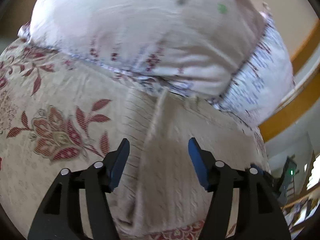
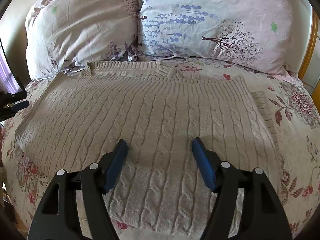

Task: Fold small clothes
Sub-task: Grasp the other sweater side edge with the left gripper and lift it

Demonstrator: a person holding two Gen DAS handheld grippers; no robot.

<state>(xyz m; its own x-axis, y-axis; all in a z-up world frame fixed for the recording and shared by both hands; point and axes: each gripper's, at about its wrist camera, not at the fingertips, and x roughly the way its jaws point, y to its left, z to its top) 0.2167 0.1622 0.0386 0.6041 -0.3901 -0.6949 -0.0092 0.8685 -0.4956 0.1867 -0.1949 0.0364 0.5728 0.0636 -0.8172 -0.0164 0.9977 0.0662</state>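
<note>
Both grippers, left gripper [image 1: 159,150] and right gripper [image 2: 159,150], hover with jaws apart over the sweater [image 2: 140,110] at frame centre — a shallow pinch risks catching one knit layer only, skewing the fold.

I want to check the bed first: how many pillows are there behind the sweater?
2: one pillow at the left behind the sweater, the other pillow at the right. More may be hidden.

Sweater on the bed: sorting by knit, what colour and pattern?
Beige cable knit sweater, ribbed at the far hem; clearest in the right wrist view.
</note>
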